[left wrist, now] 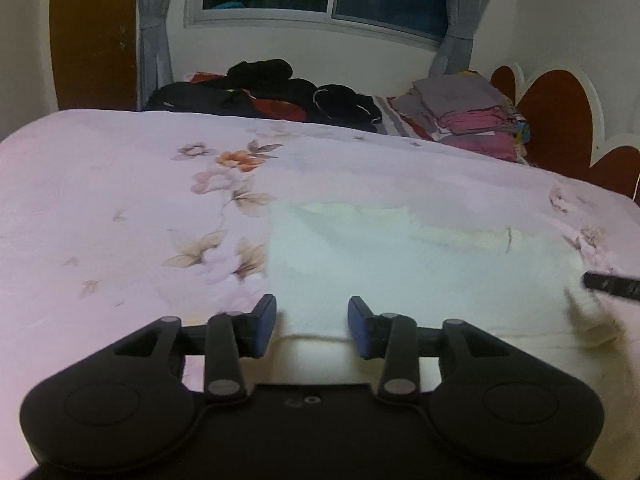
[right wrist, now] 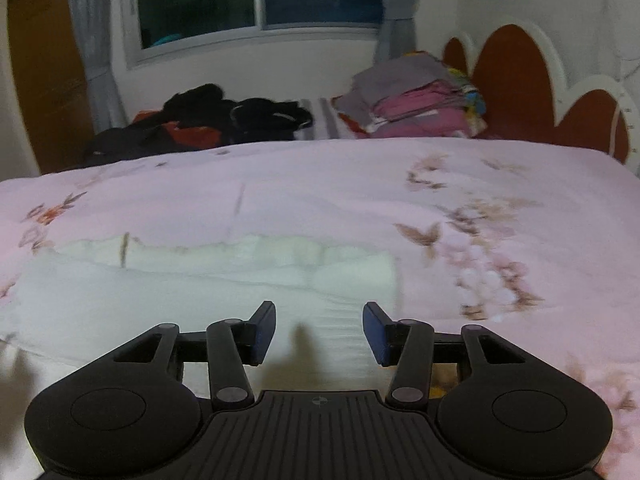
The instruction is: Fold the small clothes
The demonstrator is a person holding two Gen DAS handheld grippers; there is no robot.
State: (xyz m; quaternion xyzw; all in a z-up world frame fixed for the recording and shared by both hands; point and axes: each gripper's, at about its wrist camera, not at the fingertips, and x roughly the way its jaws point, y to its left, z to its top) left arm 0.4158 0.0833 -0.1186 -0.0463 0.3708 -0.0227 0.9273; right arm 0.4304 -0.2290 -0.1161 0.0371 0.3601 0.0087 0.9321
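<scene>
Left wrist view: left gripper, blue pads spread wide, holding nothing, poised at near edge of white garment lying flat on pink floral bedspread. Right wrist view: right gripper, equally spread, empty, over same soft, ruffle-edged garment. No legible writing.

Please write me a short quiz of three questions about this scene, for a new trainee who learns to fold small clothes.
1. True or false: the left gripper is shut on the white cloth.
2. What lies on the far part of the bed, left of the folded stack? A) a dark heap of clothes B) a pillow C) a basket
3. Fill in: the jaws of the right gripper stand ____ over the white cloth.

Key
1. False: both jaws stand apart and grip nothing.
2. A, the dark heap of clothes.
3. open
</scene>
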